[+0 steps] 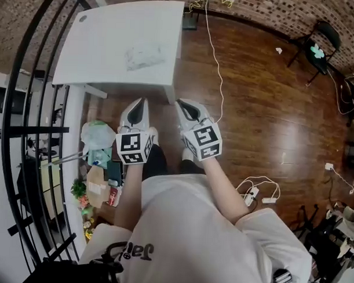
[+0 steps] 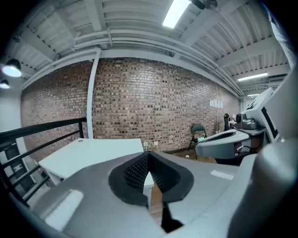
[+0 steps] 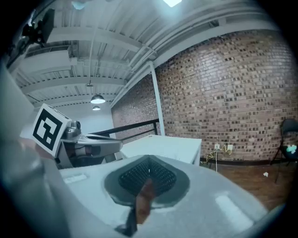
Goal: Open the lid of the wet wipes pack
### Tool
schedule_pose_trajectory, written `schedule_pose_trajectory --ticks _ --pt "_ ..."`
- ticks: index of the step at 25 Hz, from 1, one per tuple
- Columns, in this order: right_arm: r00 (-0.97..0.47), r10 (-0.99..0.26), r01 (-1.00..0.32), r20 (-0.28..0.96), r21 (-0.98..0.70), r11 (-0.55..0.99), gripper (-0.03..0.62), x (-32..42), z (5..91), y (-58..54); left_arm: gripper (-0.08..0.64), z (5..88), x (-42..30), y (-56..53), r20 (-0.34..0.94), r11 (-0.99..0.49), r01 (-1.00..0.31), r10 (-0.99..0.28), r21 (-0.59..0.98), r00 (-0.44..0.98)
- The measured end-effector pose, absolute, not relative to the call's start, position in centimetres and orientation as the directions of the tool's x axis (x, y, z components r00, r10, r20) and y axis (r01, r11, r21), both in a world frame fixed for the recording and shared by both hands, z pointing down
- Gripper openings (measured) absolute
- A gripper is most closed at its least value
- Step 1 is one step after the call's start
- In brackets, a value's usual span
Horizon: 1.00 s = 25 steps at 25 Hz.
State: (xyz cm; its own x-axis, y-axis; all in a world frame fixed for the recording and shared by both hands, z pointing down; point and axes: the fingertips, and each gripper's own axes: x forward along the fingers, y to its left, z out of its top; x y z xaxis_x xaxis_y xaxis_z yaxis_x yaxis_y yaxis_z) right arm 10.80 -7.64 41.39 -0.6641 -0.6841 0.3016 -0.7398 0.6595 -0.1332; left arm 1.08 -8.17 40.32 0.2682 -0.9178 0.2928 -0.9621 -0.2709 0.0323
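The person holds both grippers side by side in front of the chest, pointing toward the white table (image 1: 111, 43). The left gripper (image 1: 142, 102) has its jaws closed: in the left gripper view (image 2: 148, 158) the dark ribbed pads (image 2: 132, 172) meet at their tips, and nothing is between them; only a thin slit lower down shows the table leg and the wooden floor (image 1: 271, 112) behind. The right gripper (image 1: 182, 103) is closed too, and in its own view (image 3: 148, 161) the pads are together and hold nothing. Ahead of both pairs of jaws, and well apart from them, a pale flat shape lies on the table top; it seems to be the wet wipes pack (image 1: 146, 57), but it is too faint to show its lid. No gripper touches it. In the right gripper view the table (image 3: 167, 146) stands beyond the jaws, with the left gripper's marker cube (image 3: 46, 128) to their left. In the left gripper view the table (image 2: 88, 153) is ahead and to the left of the jaws, and the right gripper's body (image 2: 223, 142) is to their right. A white cable (image 1: 214, 58) runs over the floor ahead of the right jaws, and a black railing (image 1: 27, 104) curves far to the left of the left jaws.
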Motion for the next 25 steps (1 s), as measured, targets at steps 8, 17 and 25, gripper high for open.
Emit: schedule_pose_trajectory --ticks 8,17,25 --pt "-0.679 -0.710 -0.726 0.185 -0.030 0.687 -0.008 10.0 35.3 -6.1 0.017 33.6 0.9 -6.1 0.157 -0.254 -0.966 -0.957 -0.045 0.245" --pt "-0.657 -0.741 -0.749 0.138 -0.004 0.663 -0.008 7.5 32.6 -6.0 0.017 32.1 -2.4 -4.1 0.121 -0.226 -0.973 -0.968 -0.049 0.219" --pt "-0.673 -0.730 -0.733 0.119 0.024 0.680 -0.008 3.2 31.7 -4.4 0.017 30.5 -5.5 -3.1 0.068 -0.222 -0.974 -0.974 -0.054 0.218"
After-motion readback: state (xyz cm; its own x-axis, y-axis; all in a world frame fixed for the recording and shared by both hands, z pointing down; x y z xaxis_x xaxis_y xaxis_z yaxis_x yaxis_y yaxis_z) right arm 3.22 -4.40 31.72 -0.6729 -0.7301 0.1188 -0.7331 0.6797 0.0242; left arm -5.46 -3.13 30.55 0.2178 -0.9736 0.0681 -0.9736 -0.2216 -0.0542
